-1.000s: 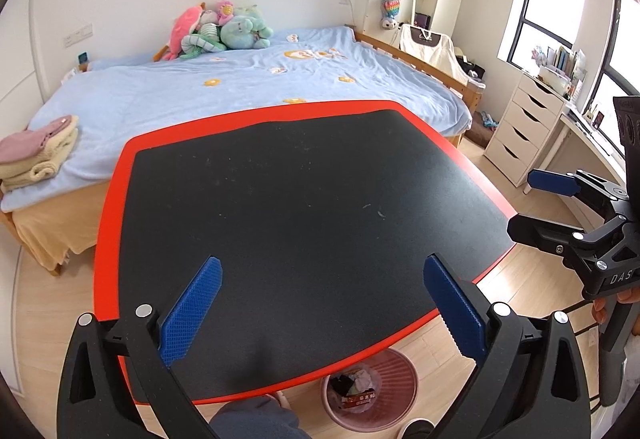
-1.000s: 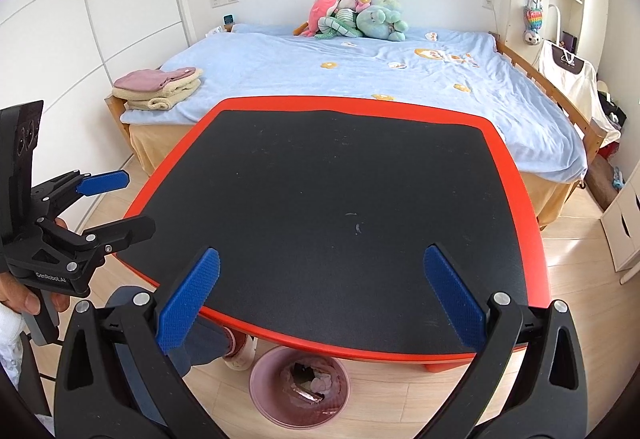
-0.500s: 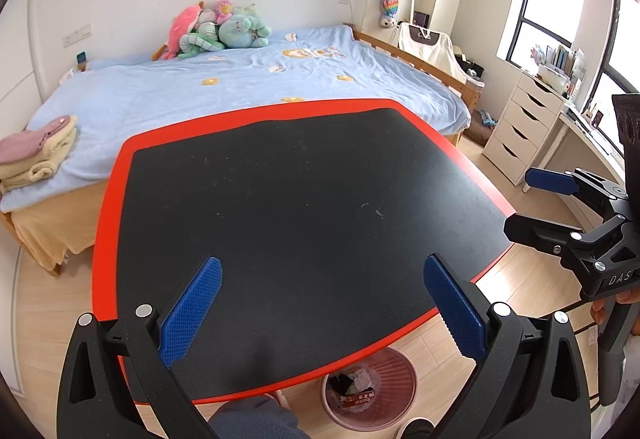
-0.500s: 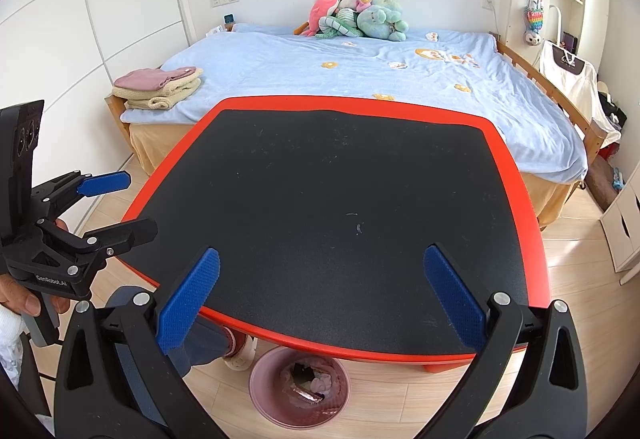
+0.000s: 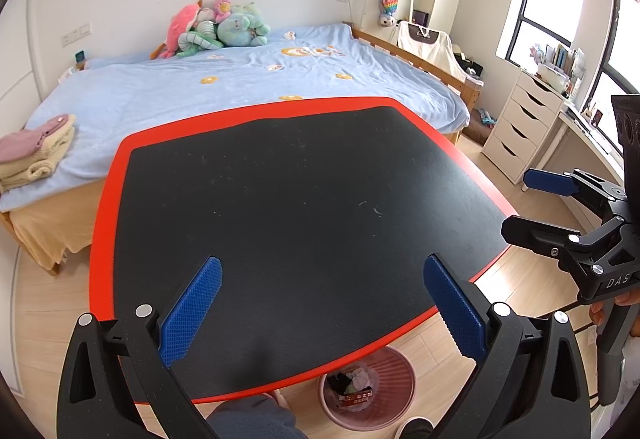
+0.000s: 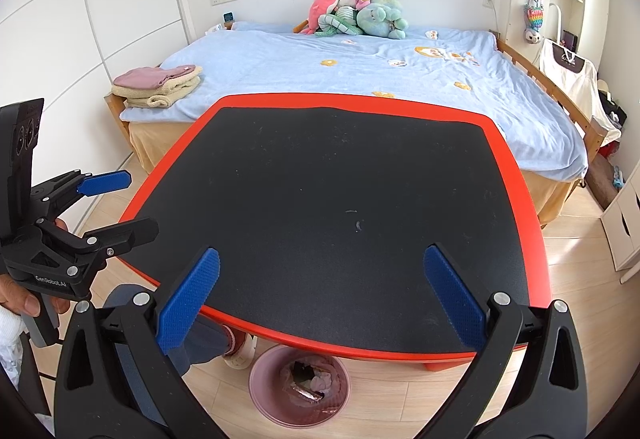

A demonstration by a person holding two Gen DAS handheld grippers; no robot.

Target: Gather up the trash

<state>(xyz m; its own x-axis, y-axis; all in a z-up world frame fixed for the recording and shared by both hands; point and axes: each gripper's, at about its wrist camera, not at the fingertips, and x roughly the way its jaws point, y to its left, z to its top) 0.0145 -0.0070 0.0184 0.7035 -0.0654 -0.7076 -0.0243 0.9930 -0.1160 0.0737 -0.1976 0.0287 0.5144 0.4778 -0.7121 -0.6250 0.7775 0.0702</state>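
Note:
A black table with a red rim (image 5: 120, 159) (image 6: 516, 175) fills both views; only small crumbs lie on it. A pink trash bin (image 5: 400, 371) (image 6: 260, 379) with wrappers and paper inside stands on the floor under the near edge. My left gripper (image 5: 322, 303) is open and empty above the near edge; it also shows at the left of the right wrist view (image 6: 124, 203). My right gripper (image 6: 320, 299) is open and empty too, seen at the right of the left wrist view (image 5: 520, 203).
A bed with a blue cover (image 5: 240, 87) stands behind the table, with plush toys (image 5: 216, 27) and folded towels (image 5: 36, 151). A white drawer unit (image 5: 520, 127) is at the right. My legs and a shoe (image 6: 236, 347) are by the bin.
Both grippers stay open and nearly still; the views shift only very slightly.

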